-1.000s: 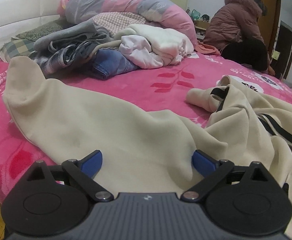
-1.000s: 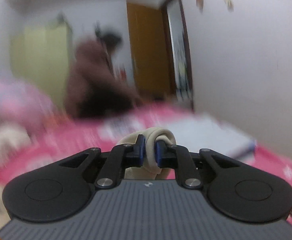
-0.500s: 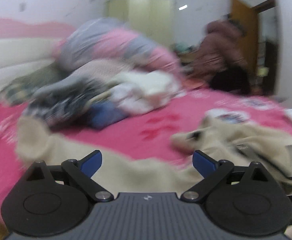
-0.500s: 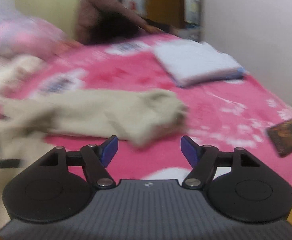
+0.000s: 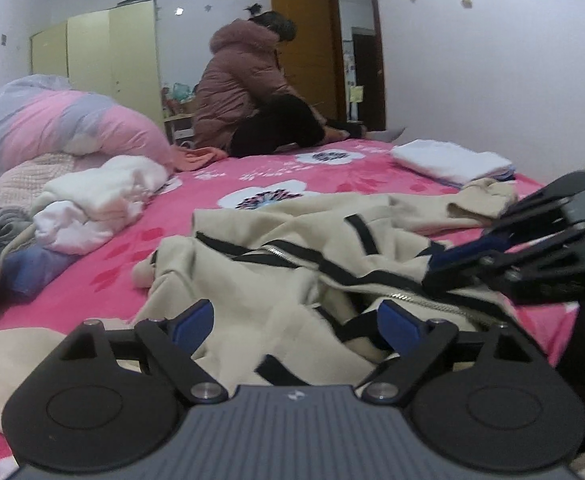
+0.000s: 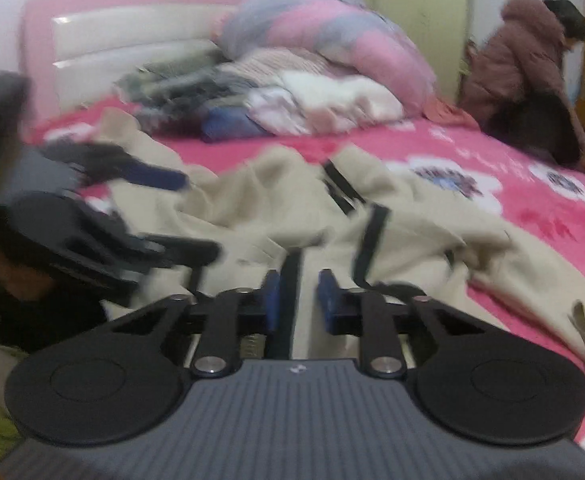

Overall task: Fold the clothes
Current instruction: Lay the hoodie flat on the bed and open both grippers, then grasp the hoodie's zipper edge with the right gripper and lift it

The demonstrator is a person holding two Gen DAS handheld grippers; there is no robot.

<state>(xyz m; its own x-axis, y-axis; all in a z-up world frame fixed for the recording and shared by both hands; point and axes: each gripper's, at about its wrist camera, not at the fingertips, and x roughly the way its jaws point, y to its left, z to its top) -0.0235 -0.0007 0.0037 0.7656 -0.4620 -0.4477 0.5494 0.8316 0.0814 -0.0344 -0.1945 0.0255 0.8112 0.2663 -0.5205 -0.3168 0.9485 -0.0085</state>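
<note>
A cream jacket (image 5: 276, 280) with black trim and a zipper lies crumpled on the pink bed; it also fills the middle of the right wrist view (image 6: 412, 232). My left gripper (image 5: 297, 322) hangs over its front with the jaws wide and closing. Fabric lies between the pads, which do not press it. My right gripper (image 6: 298, 302) has its jaws closing tight on a fold with a black trim strip. From the left wrist view the right gripper (image 5: 444, 264) comes in from the right onto the zipper edge. The left gripper (image 6: 172, 212) shows blurred at the left of the right wrist view.
A person in a puffy coat (image 5: 244, 92) sits at the bed's far edge. An unfolded clothes pile (image 5: 92, 200) and a rolled duvet (image 5: 52, 124) lie at the left. A folded white stack (image 5: 448, 160) sits at the far right on the floral blanket (image 5: 312, 168).
The right gripper let go of the sleeve cuff, opened, swung left over the jacket body and closed there. The left gripper swung right from the spread sleeve to the zipper front.
</note>
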